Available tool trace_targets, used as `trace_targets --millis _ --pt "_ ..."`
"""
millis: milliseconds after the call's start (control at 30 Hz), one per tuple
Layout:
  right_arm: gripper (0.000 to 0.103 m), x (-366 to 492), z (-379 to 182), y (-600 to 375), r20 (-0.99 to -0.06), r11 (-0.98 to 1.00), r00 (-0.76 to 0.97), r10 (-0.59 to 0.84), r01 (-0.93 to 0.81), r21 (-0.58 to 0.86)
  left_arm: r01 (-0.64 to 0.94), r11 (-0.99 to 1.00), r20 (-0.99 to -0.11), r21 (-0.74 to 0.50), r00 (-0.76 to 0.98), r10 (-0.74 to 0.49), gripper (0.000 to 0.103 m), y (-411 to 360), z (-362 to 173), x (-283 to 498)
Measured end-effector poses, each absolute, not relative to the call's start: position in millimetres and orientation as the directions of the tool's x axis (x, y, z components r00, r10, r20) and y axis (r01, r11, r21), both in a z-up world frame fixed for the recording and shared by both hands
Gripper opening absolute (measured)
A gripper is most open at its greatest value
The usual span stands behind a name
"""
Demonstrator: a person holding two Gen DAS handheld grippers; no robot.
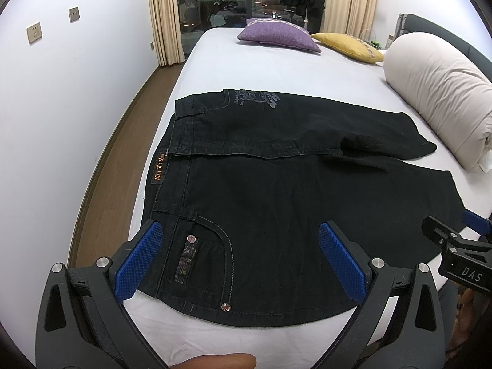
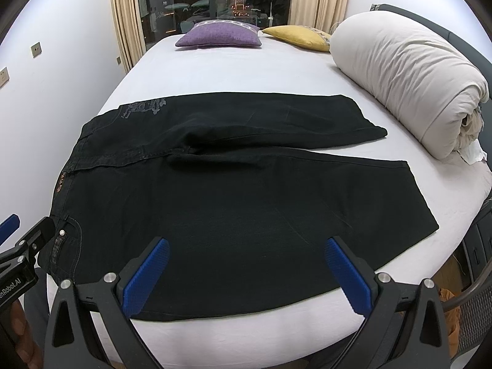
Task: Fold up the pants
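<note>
Black pants [image 1: 276, 203] lie spread flat on the white bed [image 1: 276, 67], both tongs poised over their near edge.

Left wrist view: the left gripper [image 1: 240, 258] hangs low over the waistband pocket, jaws spread wide, holding nothing; the right gripper [image 1: 455, 246] shows at the right edge. Right wrist view: the right gripper [image 2: 246, 272] hovers over the near leg of the pants [image 2: 246, 190], jaws wide apart and empty, with the purple pillow [image 2: 218, 35] and rolled duvet [image 2: 409, 77] beyond.

A bed [image 2: 233, 70] with a white sheet carries black jeans [image 2: 233, 190] spread flat across its near edge; a rolled cream duvet [image 2: 409, 83] lies along the right edge; purple cushion [image 2: 220, 35] and yellow cushion [image 2: 299, 35] sit at the far end.
</note>
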State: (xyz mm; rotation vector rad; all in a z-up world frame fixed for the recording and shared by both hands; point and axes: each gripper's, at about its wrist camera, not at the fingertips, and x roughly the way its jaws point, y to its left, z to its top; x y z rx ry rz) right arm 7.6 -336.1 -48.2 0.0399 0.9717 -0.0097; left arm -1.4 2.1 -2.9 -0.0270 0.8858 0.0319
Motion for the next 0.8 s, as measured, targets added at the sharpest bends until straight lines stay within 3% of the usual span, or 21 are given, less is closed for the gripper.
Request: trace_targets --millis 500,633,800 --pt "0.103 24 -56 -341 -0.830 0.999 0.556 0.034 0.009 0.047 -0.021 1.000 -0.780 -0.016 0.625 0.001 0.103 5 -11 21" --pt "0.103 33 -54 -345 -0.809 0.997 0.582 0.078 -0.022 0.080 0.012 0.998 -0.789 -0.063 0.612 -0.057 0.103 16 -13 51" --pt "0.103 53 -47 -353 -0.757 0.987 0.633 0.162 -0.096 0.130 0.161 0.969 -0.798 -0.187 0.550 -0.245 0.103 28 -14 115"
